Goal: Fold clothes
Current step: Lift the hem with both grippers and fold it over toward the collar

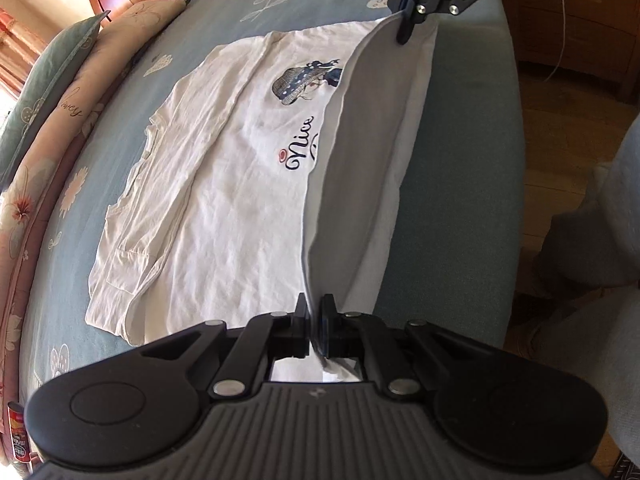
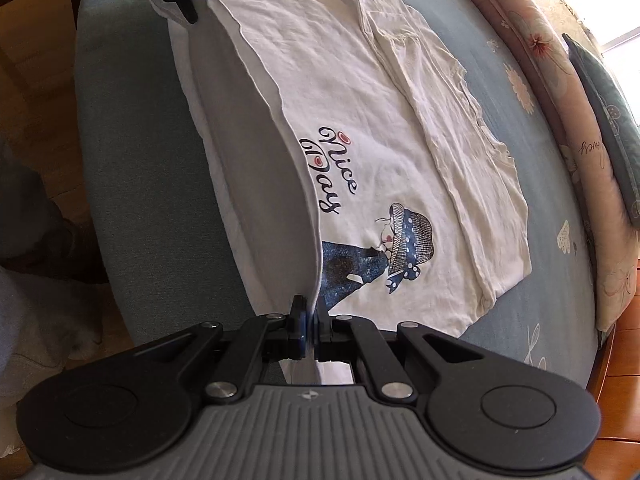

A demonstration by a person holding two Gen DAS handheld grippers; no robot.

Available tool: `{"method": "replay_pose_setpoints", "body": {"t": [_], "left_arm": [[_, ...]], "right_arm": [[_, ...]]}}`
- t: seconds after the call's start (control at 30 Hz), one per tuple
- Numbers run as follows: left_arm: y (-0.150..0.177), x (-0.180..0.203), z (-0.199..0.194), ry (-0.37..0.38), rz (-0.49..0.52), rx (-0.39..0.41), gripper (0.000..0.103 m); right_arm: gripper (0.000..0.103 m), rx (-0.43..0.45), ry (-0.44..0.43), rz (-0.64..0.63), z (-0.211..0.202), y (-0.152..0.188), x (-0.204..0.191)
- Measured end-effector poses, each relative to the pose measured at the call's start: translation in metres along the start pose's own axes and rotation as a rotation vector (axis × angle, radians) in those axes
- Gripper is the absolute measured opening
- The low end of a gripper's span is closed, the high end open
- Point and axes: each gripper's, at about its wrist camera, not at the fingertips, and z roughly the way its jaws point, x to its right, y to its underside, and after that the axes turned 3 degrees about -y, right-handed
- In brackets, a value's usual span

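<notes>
Two claws, left claw [image 1: 314, 312] and right claw [image 2: 310, 312], each clamped on the near edge of the white T-shirt [image 1: 224, 184] spread on the bed [image 1: 460, 160], edge raised taut for folding across the print [image 2: 384, 236].

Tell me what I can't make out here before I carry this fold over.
- T-shirt near side: hidden under the lifted flap in both views.
- Print: lettering cut by the flap in the left wrist view.
- Cloth pinched inside the left hand-held gripper and right hand-held gripper: hidden by their pads.
- Can: cut off at the frame edge.
</notes>
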Motion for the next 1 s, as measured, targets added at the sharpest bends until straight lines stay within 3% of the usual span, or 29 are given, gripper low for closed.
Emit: {"method": "replay_pose_setpoints", "body": {"t": [0.4,0.53,0.7,1.0], "left_arm": [[-0.010,-0.059,0.023,-0.085,0.003,0.073,0.003],[-0.021,-0.079,0.038,-0.148,-0.016,0.057,0.003],[-0.042,-0.119,0.060,-0.181,-0.147,0.024,0.003],[-0.058,-0.168,0.106,-0.292,-0.198,-0.025,0.004]], "right_arm": [[0.003,-0.009,0.171,0.010,0.014,-0.034,0.055],[0.003,0.011,0.217,0.000,0.027,-0.040,0.079],[0.003,0.040,0.268,-0.011,0.044,-0.047,0.114],[0.004,0.094,0.330,-0.010,0.087,-0.068,0.172]]}}
